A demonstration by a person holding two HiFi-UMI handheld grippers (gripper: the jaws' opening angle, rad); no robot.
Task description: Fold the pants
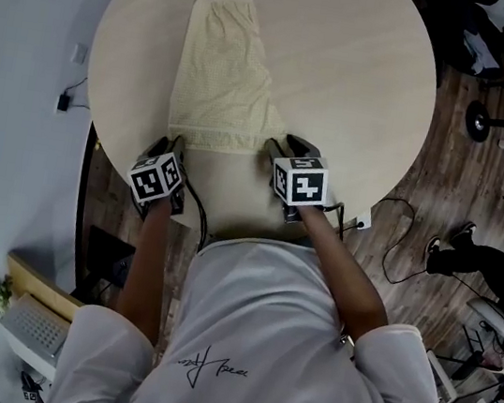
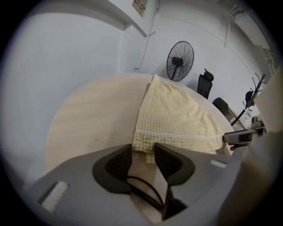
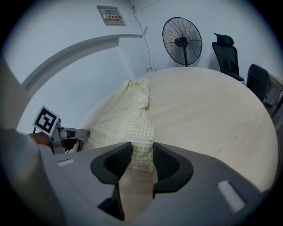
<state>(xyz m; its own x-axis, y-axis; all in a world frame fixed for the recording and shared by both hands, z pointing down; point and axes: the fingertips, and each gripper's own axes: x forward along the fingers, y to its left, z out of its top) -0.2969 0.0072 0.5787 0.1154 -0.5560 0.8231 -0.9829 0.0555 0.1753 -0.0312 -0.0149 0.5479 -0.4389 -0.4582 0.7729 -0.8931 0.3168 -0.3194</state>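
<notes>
Pants (image 1: 219, 77) lie flat on the desk (image 1: 364, 90); left hand-held gripper (image 1: 168, 145) and right hand-held gripper (image 1: 284, 146), both unclenched, straddle their near corners; best to pinch both corners evenly before lifting.

**Surroundings: round table in an office corner**

- Round table (image 1: 364, 90), pale wood-grain top, on a dark plank floor (image 1: 445, 179).
- Standing fan (image 3: 181, 40) against the white wall, behind the table's far edge.
- Two black office chairs right of the fan: one high-backed (image 3: 224, 52), one nearer the table (image 3: 261, 79).
- Coat rack (image 2: 254, 95) near the chairs.
- Small wall sign (image 3: 111, 15), print too small to read.
- Loose cable (image 1: 395, 256) on the floor.
- Bystander's dark-trousered legs (image 1: 480, 260) at right.
- Small plant (image 1: 0, 294) at lower left.
</notes>
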